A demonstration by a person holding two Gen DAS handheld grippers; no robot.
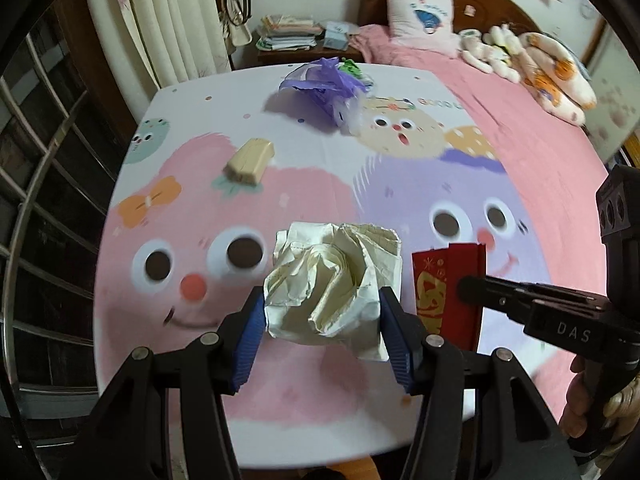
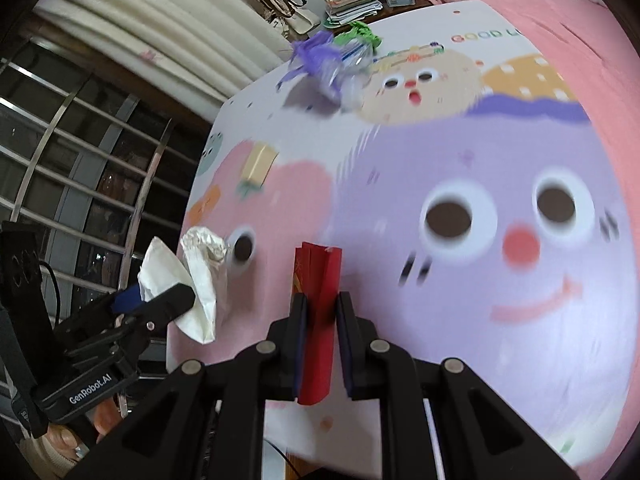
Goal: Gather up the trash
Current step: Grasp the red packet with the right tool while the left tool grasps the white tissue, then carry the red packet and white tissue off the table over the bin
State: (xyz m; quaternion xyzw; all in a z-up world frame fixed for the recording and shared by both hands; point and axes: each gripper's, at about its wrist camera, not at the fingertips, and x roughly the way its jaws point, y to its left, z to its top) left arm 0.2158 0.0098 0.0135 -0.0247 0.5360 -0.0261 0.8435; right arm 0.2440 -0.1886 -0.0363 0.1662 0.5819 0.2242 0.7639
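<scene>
Sitting far back on the cartoon table cover [image 1: 320, 160] was a purple plastic bag [image 1: 320, 88] with a bit of green stuff [image 1: 352, 67] poking out. Nearer, on the pink face, lay a small tan wrapped bar [image 1: 250, 160], well apart from both tools. Behind the table were a pink bed [image 1: 520, 120], a pillow [image 1: 420, 16], soft toys [image 1: 496, 50] and a stack of papers [image 1: 286, 32].

Nothing stood between the 2 grippers and the bag.

The left gripper [image 1: 322, 312] squeezed a crumpled white paper ball [image 1: 332, 280] between its 2 blue pads [image 1: 252, 320], and the ball stuck out past the tips. The right gripper [image 2: 322, 308] pinched a red envelope [image 2: 318, 320] with gold print, which stood up tall between its closed fingers.

Both tools were side by side over the near edge of the table, pointing toward the bag. The right hand [image 1: 592, 404] wrapped around its handle.
</scene>
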